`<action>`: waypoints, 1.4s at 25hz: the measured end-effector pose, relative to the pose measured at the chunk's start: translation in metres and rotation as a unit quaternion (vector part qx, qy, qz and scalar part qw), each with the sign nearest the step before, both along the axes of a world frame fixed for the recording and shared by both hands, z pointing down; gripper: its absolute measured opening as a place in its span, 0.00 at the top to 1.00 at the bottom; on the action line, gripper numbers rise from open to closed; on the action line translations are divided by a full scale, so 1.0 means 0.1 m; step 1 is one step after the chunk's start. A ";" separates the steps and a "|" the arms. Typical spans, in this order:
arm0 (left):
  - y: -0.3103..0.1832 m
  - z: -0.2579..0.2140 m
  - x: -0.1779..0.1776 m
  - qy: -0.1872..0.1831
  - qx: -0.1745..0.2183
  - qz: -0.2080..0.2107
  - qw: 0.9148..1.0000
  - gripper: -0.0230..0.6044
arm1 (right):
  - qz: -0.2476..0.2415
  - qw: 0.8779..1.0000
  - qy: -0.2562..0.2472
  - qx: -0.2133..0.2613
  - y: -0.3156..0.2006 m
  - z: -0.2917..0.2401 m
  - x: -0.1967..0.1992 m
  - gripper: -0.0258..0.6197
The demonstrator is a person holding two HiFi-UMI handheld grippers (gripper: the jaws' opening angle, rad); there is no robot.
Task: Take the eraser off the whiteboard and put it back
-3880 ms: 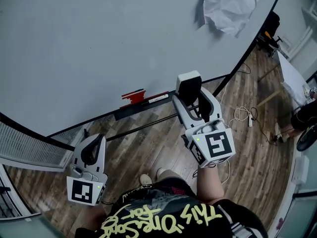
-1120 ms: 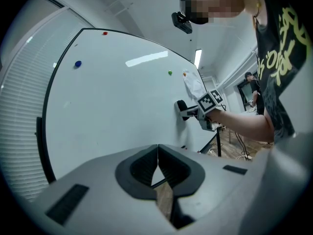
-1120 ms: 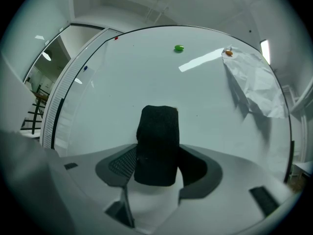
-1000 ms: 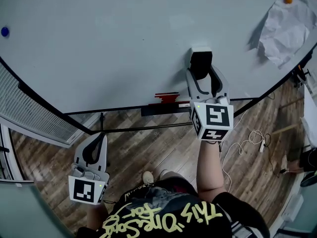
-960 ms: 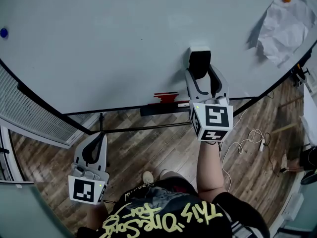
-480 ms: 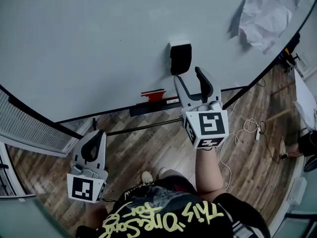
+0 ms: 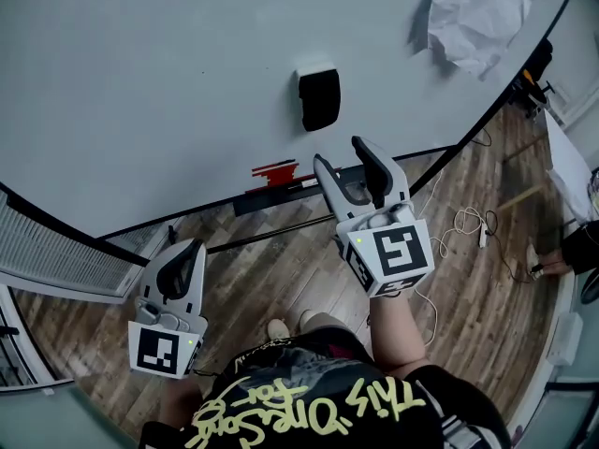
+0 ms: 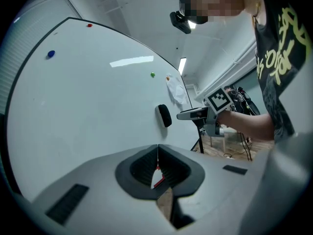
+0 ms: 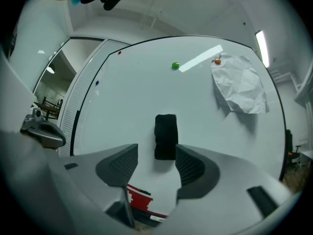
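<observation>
**A:** Eyes on the eraser (image 7: 319, 99)! It sits flat on the whiteboard (image 7: 140, 82), black and upright, at 12 o'clock from the right gripper (image 7: 340, 154).

**B:** And that gripper has its jaws wide apart with nothing in them. They're lined up on the eraser but clear of it.

**A:** The left gripper (image 7: 182, 253)?

**B:** Down at 7 o'clock, jaws pressed together, empty, out of the play.

**A:** Which step is this?

**B:** My read: either the run-in for the take, or the put-back is done. One moment can't settle it. If it's the take, he pushes straight ahead, straddles the eraser's two long sides, squeezes, then pulls squarely off the board.

**A:** Anything in the tray (image 7: 323, 187) under the board?

**B:** Something red (image 7: 274, 170) at the eraser's 7 o'clock, too small to name. A crumpled paper (image 7: 477, 17) hangs at 2 o'clock.
</observation>
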State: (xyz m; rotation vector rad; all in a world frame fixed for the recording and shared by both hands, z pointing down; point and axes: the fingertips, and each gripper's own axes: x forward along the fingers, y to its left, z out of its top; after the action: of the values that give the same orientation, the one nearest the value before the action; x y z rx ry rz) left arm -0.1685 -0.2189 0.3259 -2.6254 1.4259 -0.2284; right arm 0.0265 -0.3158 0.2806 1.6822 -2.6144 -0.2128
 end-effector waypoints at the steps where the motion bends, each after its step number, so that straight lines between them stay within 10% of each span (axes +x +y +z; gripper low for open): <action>1: 0.00 0.00 0.01 0.003 -0.002 0.001 1.000 0.95 | -0.001 1.000 0.000 -0.002 0.03 0.02 0.00 0.58; 35: 0.03 -0.04 0.10 0.010 0.012 0.021 1.000 0.95 | -0.020 0.998 -0.031 -0.041 0.53 0.38 -0.10 0.93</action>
State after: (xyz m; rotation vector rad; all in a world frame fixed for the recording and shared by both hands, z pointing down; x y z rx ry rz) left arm -0.1585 -0.2154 0.3219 -2.6428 1.3703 -0.1809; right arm 0.0166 -0.2626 0.3184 1.6373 -2.6634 -0.0554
